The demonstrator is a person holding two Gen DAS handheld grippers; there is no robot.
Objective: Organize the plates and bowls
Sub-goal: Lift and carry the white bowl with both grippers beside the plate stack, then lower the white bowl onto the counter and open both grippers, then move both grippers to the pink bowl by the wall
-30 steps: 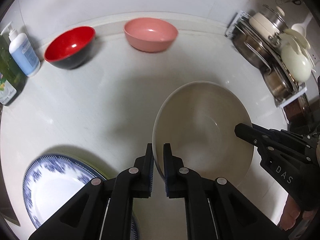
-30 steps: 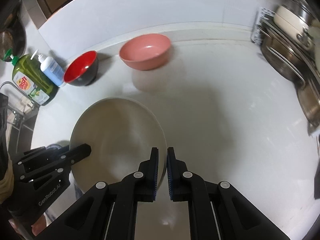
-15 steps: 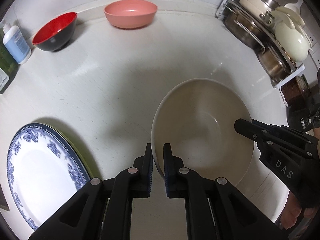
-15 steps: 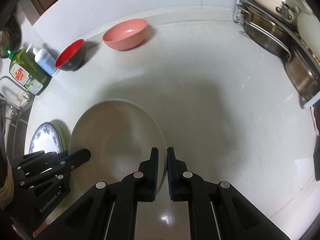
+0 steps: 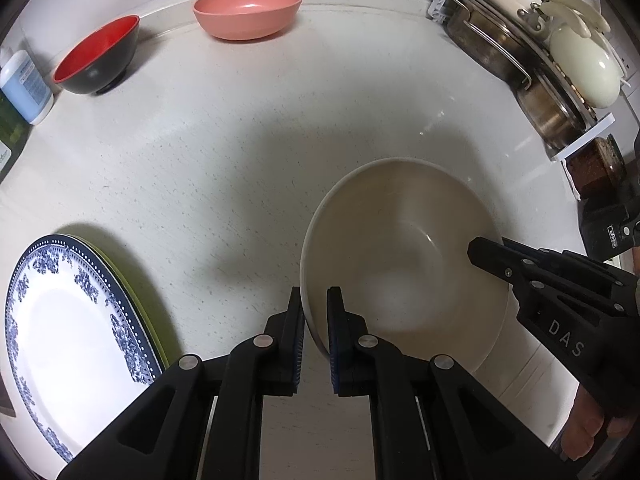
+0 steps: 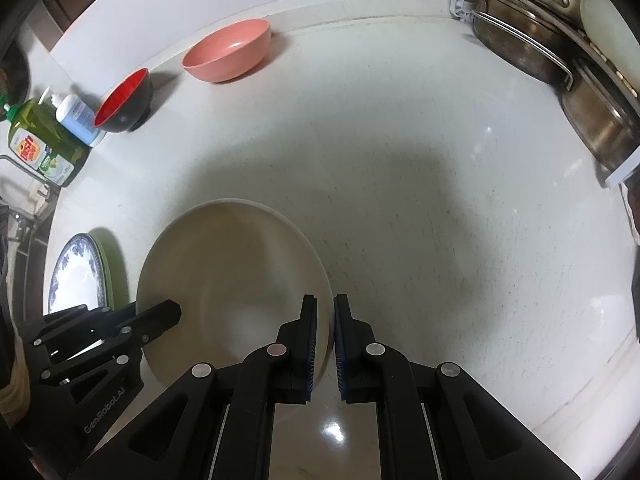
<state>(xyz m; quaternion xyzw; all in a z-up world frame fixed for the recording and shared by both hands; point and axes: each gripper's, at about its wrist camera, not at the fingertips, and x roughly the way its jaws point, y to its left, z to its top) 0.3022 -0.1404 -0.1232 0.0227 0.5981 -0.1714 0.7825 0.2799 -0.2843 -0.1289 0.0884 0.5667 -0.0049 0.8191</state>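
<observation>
1. cream bowl (image 5: 404, 264) is pinched at two opposite spots on its rim: left tongs (image 5: 316, 336) clamp its left edge, right tongs (image 6: 325, 344) clamp its right edge, one pad inside and one outside each.
2. it sits low over the near part of the worktop (image 5: 224, 152); can't tell if it's touching down or just off the surface.
3. key relation: blue-patterned plate (image 5: 76, 332), stacked on a green one, lies to the bowl's left on the left-tongs side; pink bowl (image 5: 248, 10) and red-and-black bowl (image 5: 98, 56) are well apart at the back wall, straight ahead.
4. round bowl, no long axis.
5. readable text: "das" on the right tongs body, "genrobot.ai" on the left. dish-soap bottle (image 6: 42, 144) label not legible.
</observation>
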